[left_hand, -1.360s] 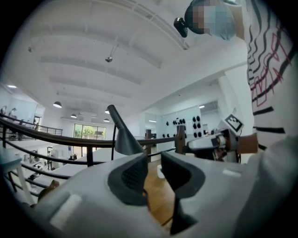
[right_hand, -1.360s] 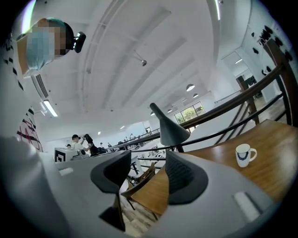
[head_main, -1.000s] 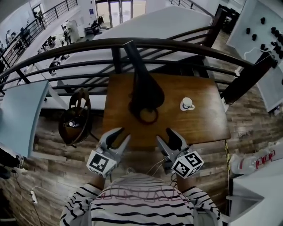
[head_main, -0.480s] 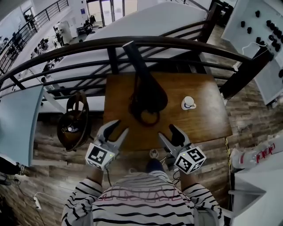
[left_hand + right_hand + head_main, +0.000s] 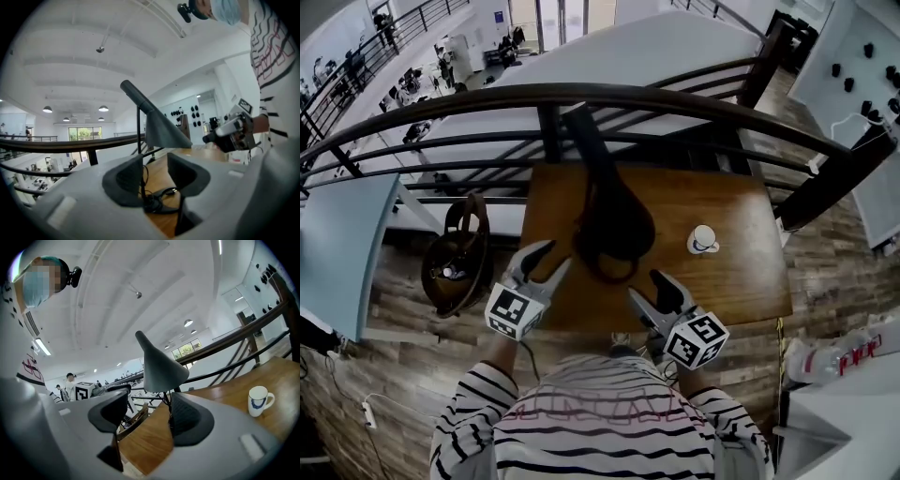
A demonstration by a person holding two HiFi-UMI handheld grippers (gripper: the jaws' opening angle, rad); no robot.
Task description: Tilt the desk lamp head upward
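- Lamp [image 5: 614,223]: stands on the table [image 5: 727,202] left of its middle, between centre and near edge. In the head view its cone covers the stand. Only a dark ring shows below the cone, and it cannot be told whether that is the base.
- Lamp head, left gripper view [image 5: 161,130]: the cone opens downward and its neck slants up to the left. A thin stem drops from it.
- Cord [image 5: 161,202]: black and coiled on the tabletop. Its far end is lost behind the left gripper's body.
- Mug [image 5: 703,240]: white and upright, toward the table's right edge, well apart from the lamp.
- Hands: both are hidden behind the marker cubes. Only striped sleeves [image 5: 478,412] show.
- Dark round object [image 5: 457,253]: on the floor off the table's left edge. Its kind cannot be made out.
- Left gripper [image 5: 558,253]: held near level over the near edge toward the left corner, pointing at the lamp. Its jaws stand apart, having just been opening. Only the distant stem and cord show through the gap, and nothing touches the pads.
- Right gripper [image 5: 644,283]: near level over the middle of the near edge, angled toward the lamp. Its jaws stand apart, having just been opening, with nothing between them.
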